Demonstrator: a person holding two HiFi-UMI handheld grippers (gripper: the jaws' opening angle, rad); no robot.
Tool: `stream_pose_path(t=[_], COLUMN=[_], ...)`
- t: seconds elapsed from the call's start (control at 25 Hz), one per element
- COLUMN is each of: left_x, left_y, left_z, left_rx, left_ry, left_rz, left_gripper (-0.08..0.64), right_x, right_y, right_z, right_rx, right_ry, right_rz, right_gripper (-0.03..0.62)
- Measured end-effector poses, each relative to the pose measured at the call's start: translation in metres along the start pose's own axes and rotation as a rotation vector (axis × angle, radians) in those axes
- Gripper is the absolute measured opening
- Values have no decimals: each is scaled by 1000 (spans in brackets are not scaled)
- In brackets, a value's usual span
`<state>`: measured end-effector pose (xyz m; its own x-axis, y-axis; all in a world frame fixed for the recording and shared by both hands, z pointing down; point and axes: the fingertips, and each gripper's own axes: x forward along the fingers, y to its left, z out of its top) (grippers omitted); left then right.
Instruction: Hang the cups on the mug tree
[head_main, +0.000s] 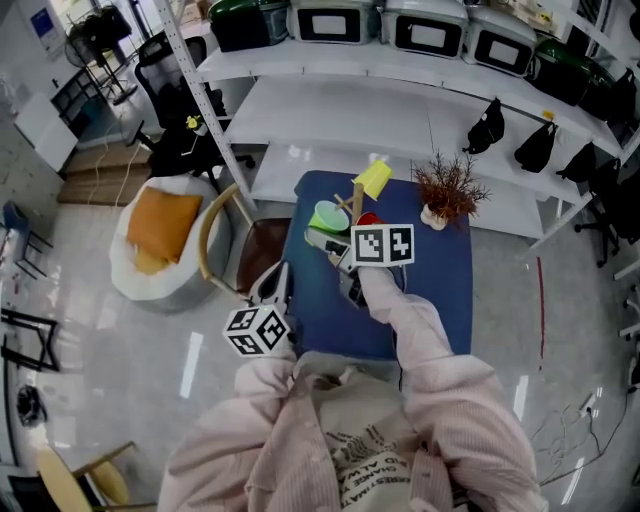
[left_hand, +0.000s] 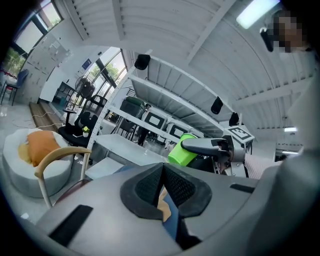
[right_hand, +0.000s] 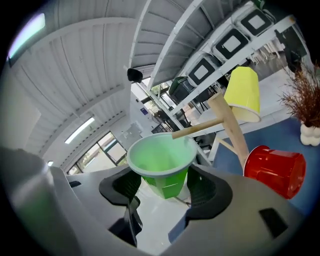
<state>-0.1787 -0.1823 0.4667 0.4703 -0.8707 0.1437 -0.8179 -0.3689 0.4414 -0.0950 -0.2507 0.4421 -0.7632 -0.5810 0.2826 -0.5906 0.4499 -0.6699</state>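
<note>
The green cup (right_hand: 162, 167) sits between the pads of the right gripper (right_hand: 164, 186), mouth tilted toward that camera. The jaws stand wide, clamped on the cup's lower body, and the cup is clear of the table. Only the right gripper view shows a peg of the tree (right_hand: 232, 125) slanting down, its tip at the cup's far rim; whether it enters the mouth I cannot tell. That view also shows the yellow cup (right_hand: 243, 94) upside down on the tree's top, and the red cup (right_hand: 275, 170) lying on its side low at the right, beside the post.

From the head view the green cup (head_main: 326, 217) shows only as a ring just left of the tree (head_main: 357, 195), with the yellow cup (head_main: 375, 178) behind and the red cup (head_main: 368, 219) partly hidden by the right gripper (head_main: 335, 250). This view alone places everything on the blue table (head_main: 440, 290), with a dried plant (head_main: 447, 190) at the far right corner.

The left gripper view gives the side: the green cup (left_hand: 181, 151) caught in the right gripper (left_hand: 205, 146), up off the table. The left gripper (left_hand: 162, 182) has its pads closed together on nothing. In the head view the left gripper (head_main: 277, 283) is at the table's near left edge, well apart from the tree.
</note>
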Motion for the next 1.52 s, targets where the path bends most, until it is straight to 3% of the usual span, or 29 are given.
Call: stream_pose_path(t=[0.32, 0.72, 1.0, 1.32, 1.52], left_x=[3, 11, 16, 23, 25], left_y=[-4, -8, -13, -23, -25], left_z=[0, -1, -1, -1, -3], left_rx=[6, 5, 9, 19, 26], left_ry=[-19, -31, -35, -32, -33], left_rz=[17, 39, 48, 45, 47], left_gripper=[-2, -2, -2, -2, -2], right_x=[-1, 0, -2, -6, -5], right_y=[-10, -20, -27, -35, -38], right_z=[10, 24, 28, 34, 33], right_rx=[173, 461, 586, 812, 882], right_ry=[-1, -20, -17, -25, -15], right_rz=[73, 213, 260, 342, 361], right_gripper=[281, 281, 281, 281, 281])
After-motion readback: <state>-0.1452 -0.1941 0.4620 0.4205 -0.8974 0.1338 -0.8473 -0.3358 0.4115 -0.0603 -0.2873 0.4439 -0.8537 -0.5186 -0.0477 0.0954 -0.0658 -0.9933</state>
